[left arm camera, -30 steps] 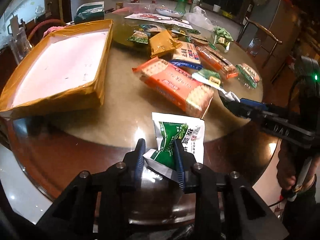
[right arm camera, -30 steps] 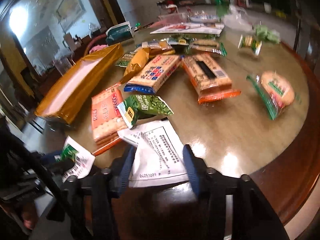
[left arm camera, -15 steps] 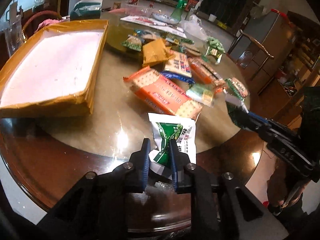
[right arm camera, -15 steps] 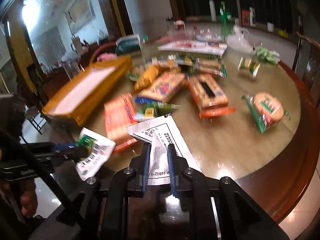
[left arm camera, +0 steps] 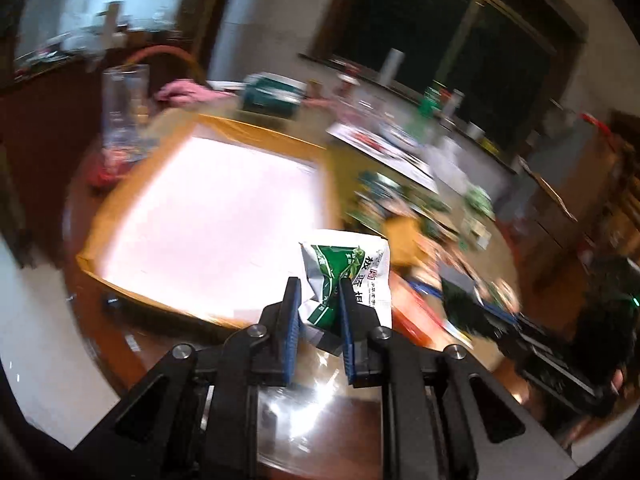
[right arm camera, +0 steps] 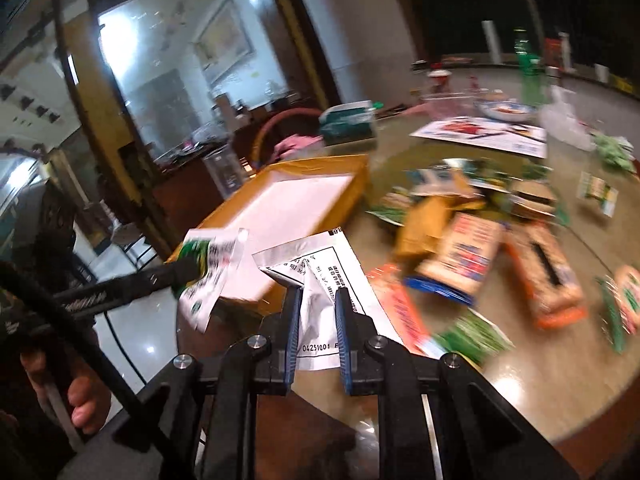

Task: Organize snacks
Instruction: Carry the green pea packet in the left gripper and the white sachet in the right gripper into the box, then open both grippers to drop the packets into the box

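Observation:
My left gripper point(left arm camera: 319, 292) is shut on a green-and-white snack packet point(left arm camera: 348, 276) and holds it in the air by the near right corner of the yellow tray point(left arm camera: 208, 216). My right gripper point(right arm camera: 318, 296) is shut on a white snack packet point(right arm camera: 320, 280) with its printed back showing, lifted above the table edge. The left gripper point(right arm camera: 180, 270) with its packet point(right arm camera: 210, 268) shows in the right wrist view, just left of the white packet and in front of the tray point(right arm camera: 296, 196). Both views are blurred.
Several snack packs lie on the round table point(right arm camera: 560, 392): an orange cracker pack point(right arm camera: 400, 312), a blue-edged pack point(right arm camera: 460, 256), a brown pack point(right arm camera: 544, 272). A flyer point(right arm camera: 484, 136), a green bottle point(right arm camera: 528, 68), a tissue box point(right arm camera: 348, 124) and a clear jug point(left arm camera: 124, 112) stand farther back.
Both grippers have lifted their packets off the table and swung left toward the yellow tray. The left packet now hangs beside the tray's near corner.

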`<action>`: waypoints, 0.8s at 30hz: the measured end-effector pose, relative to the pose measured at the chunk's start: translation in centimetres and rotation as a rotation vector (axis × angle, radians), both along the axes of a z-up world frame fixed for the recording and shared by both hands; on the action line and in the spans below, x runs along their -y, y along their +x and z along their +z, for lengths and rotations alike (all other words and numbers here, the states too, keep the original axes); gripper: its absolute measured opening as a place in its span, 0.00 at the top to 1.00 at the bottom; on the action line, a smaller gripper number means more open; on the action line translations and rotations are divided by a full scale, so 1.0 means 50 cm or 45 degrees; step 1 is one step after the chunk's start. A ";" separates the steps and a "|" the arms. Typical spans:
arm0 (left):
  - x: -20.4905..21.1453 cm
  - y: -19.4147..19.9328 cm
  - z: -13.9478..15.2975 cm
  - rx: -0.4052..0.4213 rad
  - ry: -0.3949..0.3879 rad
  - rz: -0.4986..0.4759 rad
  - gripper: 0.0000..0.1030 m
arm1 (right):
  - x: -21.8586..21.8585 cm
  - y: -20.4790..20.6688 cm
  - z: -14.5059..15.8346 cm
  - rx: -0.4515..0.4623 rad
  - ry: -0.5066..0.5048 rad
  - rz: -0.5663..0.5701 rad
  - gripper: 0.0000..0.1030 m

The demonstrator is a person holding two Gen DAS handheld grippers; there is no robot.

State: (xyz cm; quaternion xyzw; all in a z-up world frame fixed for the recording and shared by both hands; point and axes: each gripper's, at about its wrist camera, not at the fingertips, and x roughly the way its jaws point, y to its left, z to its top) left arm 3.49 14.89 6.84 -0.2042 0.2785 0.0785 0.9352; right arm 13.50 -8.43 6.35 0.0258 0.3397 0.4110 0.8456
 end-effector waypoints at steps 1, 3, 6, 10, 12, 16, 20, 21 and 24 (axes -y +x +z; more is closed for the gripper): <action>-0.024 0.000 0.000 0.000 -0.007 0.033 0.81 | -0.032 0.007 0.003 -0.002 -0.008 0.025 0.85; -0.073 0.008 -0.004 -0.040 -0.017 0.108 0.81 | -0.076 0.016 0.007 -0.013 -0.005 0.057 0.85; -0.115 0.025 -0.025 -0.096 -0.048 0.130 0.81 | -0.129 0.035 0.010 -0.059 0.015 0.093 0.85; -0.162 0.029 -0.047 -0.135 -0.067 0.159 0.81 | -0.219 0.045 -0.005 -0.088 -0.027 0.160 0.85; -0.165 0.049 -0.068 -0.186 -0.085 0.157 0.81 | -0.261 0.042 -0.022 -0.090 -0.080 0.180 0.85; -0.180 0.072 -0.103 -0.284 -0.063 0.173 0.81 | -0.308 0.034 -0.055 -0.055 -0.209 0.179 0.85; -0.180 0.081 -0.121 -0.343 -0.004 0.182 0.78 | -0.326 0.032 -0.085 -0.045 -0.304 0.158 0.81; -0.178 0.080 -0.120 -0.343 0.026 0.194 0.70 | -0.333 0.037 -0.089 -0.040 -0.319 0.149 0.81; -0.179 0.075 -0.116 -0.315 0.050 0.182 0.48 | -0.328 0.039 -0.088 -0.040 -0.298 0.140 0.63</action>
